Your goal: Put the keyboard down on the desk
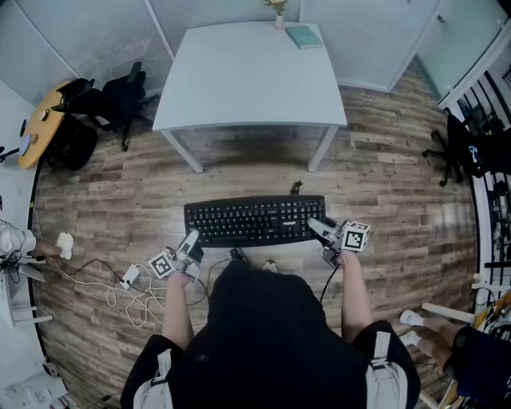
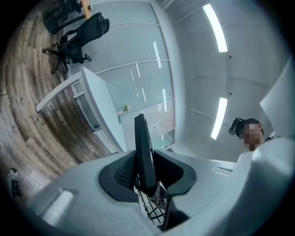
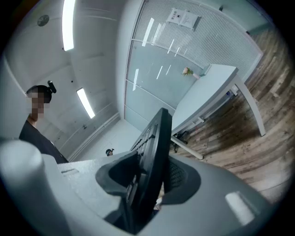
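Holding a black full-size computer keyboard level in the air, keys up, above the brown wood-plank floor. Gripping its left short end with the left gripper, jaws closed on the board's thickness, one pad above and one below; seen edge-on between them in the left gripper view. Gripping the right short end the same way with the right gripper, near the keyboard's front corner.

Not yet on the pale grey rectangular desk. Well apart from it still, with a bare strip of floor between the keyboard's far long edge and the desk's near edge. Wide open room on the desk top: only a teal book and a small vase of flowers, both close to the far edge.

Something small and dark on the floor just beyond the keyboard's far edge, too small to name.

Off to the left, clear of the desk's side, black office chairs. Off to the right, another black chair, well away. Low on the left, beside the person's leg, loose white cables on the floor.
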`<state>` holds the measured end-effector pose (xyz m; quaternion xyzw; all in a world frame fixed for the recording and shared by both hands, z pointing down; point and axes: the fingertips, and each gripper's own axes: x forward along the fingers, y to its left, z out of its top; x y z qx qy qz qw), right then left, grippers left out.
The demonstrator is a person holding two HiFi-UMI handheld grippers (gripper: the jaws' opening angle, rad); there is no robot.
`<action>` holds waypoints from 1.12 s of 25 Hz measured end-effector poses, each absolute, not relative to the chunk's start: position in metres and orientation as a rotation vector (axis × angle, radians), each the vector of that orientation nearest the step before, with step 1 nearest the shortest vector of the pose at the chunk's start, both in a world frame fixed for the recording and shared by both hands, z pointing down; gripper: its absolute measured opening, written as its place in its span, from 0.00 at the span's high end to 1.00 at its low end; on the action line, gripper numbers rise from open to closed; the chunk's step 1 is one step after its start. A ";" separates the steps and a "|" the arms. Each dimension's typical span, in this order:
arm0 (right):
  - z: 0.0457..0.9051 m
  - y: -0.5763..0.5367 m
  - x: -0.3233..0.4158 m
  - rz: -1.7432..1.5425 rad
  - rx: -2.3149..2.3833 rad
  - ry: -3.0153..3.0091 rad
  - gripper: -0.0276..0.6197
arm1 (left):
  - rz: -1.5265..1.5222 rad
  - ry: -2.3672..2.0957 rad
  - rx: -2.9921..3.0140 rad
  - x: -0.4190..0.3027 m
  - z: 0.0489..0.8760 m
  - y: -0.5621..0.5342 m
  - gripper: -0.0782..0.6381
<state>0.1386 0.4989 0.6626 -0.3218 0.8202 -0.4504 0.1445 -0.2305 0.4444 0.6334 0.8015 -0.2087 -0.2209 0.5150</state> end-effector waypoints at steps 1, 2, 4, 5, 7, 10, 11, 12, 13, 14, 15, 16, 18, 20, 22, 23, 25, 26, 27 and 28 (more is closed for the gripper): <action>0.662 0.499 0.139 -1.299 -0.927 2.366 0.74 | -0.532 -0.500 1.927 -0.231 0.633 0.445 0.76; 0.662 0.499 0.138 -1.299 -0.926 2.368 0.74 | -0.533 -0.500 1.929 -0.231 0.633 0.445 0.76; 0.660 0.499 0.137 -1.297 -0.922 2.371 0.74 | -0.535 -0.502 1.928 -0.231 0.632 0.446 0.76; 0.658 0.500 0.137 -1.295 -0.919 2.370 0.74 | -0.536 -0.502 1.926 -0.232 0.631 0.446 0.76; 0.657 0.501 0.136 -1.296 -0.914 2.366 0.74 | -0.538 -0.501 1.924 -0.231 0.630 0.447 0.76; 0.662 0.502 0.140 -1.301 -0.932 2.385 0.74 | -0.541 -0.502 1.927 -0.230 0.630 0.449 0.76; 0.664 0.502 0.142 -1.299 -0.948 2.402 0.74 | -0.540 -0.503 1.928 -0.230 0.629 0.450 0.76; 0.665 0.501 0.142 -1.296 -0.956 2.414 0.73 | -0.539 -0.505 1.928 -0.230 0.629 0.450 0.76; 0.666 0.501 0.142 -1.299 -0.959 2.420 0.73 | -0.538 -0.507 1.928 -0.230 0.629 0.451 0.76; 0.669 0.501 0.143 -1.306 -0.959 2.422 0.73 | -0.539 -0.510 1.929 -0.231 0.629 0.451 0.76; 0.669 0.501 0.142 -1.314 -0.951 2.418 0.73 | -0.538 -0.512 1.930 -0.231 0.629 0.451 0.76; 0.669 0.502 0.141 -1.320 -0.943 2.413 0.73 | -0.537 -0.514 1.931 -0.231 0.629 0.452 0.76; 0.670 0.502 0.141 -1.327 -0.943 2.413 0.73 | -0.532 -0.518 1.930 -0.231 0.630 0.452 0.76; 0.669 0.501 0.140 -1.336 -0.930 2.397 0.73 | -0.527 -0.520 1.931 -0.230 0.631 0.453 0.76; 0.669 0.500 0.138 -1.350 -0.914 2.379 0.72 | -0.525 -0.524 1.931 -0.230 0.633 0.453 0.76; 0.670 0.499 0.137 -1.357 -0.911 2.373 0.72 | -0.525 -0.526 1.930 -0.231 0.634 0.452 0.76; 0.674 0.496 0.134 -1.357 -0.922 2.384 0.72 | -0.526 -0.527 1.928 -0.235 0.637 0.449 0.76; 0.675 0.492 0.132 -1.352 -0.932 2.394 0.72 | -0.528 -0.526 1.928 -0.238 0.639 0.445 0.76; 0.675 0.488 0.131 -1.349 -0.940 2.398 0.72 | -0.532 -0.524 1.929 -0.239 0.639 0.440 0.76; 0.675 0.484 0.130 -1.350 -0.947 2.396 0.72 | -0.536 -0.520 1.929 -0.239 0.640 0.434 0.76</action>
